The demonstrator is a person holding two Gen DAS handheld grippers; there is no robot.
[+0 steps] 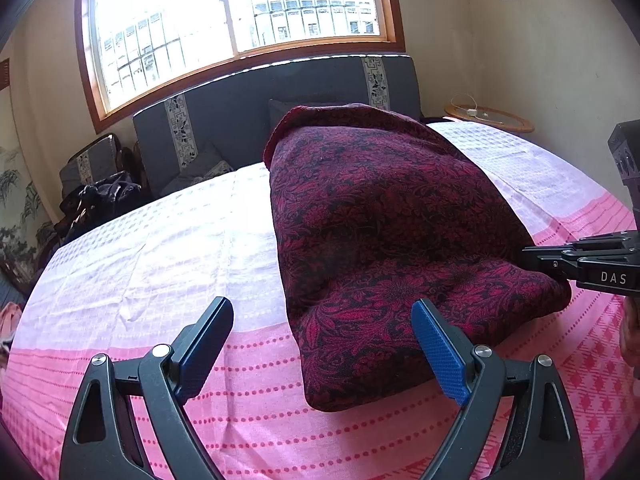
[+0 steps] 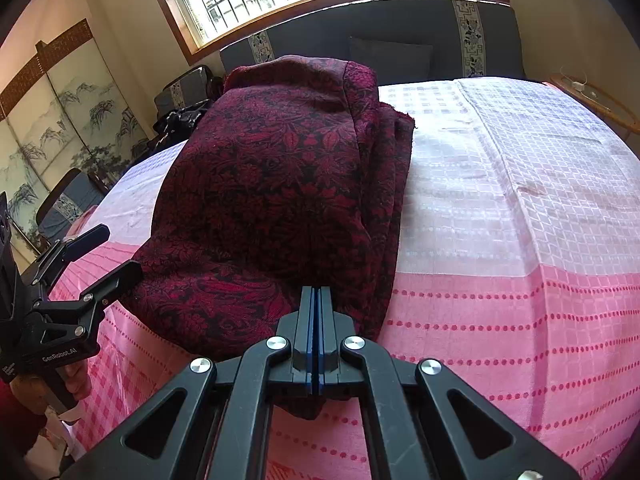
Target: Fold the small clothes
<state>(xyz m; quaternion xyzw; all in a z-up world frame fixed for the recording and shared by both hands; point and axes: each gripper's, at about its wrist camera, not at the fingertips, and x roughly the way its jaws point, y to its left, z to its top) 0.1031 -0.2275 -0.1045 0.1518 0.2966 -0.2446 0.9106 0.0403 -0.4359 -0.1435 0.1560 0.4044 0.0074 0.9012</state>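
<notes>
A dark red floral garment (image 1: 380, 216) lies folded into a long thick strip on the pink and white bed cover (image 1: 160, 248), running from the near edge towards the headboard. My left gripper (image 1: 320, 306) stands open at the strip's near end; its right finger is over the cloth and its left finger is over the cover. In the right wrist view the left gripper (image 2: 114, 252) is at the garment's (image 2: 272, 184) left corner. My right gripper (image 2: 316, 290) is shut, its tips resting on the near edge of the cloth, and no cloth shows between the pads. From the left wrist view, the right gripper (image 1: 532, 256) meets the strip's right side.
A dark padded headboard (image 1: 240, 120) stands under a window (image 1: 240, 12). A round wooden side table (image 1: 492, 118) is at the far right. A chair piled with dark clothes (image 1: 100, 196) and a painted folding screen (image 2: 52, 120) stand on the left. A hand (image 2: 76, 380) holds the left gripper.
</notes>
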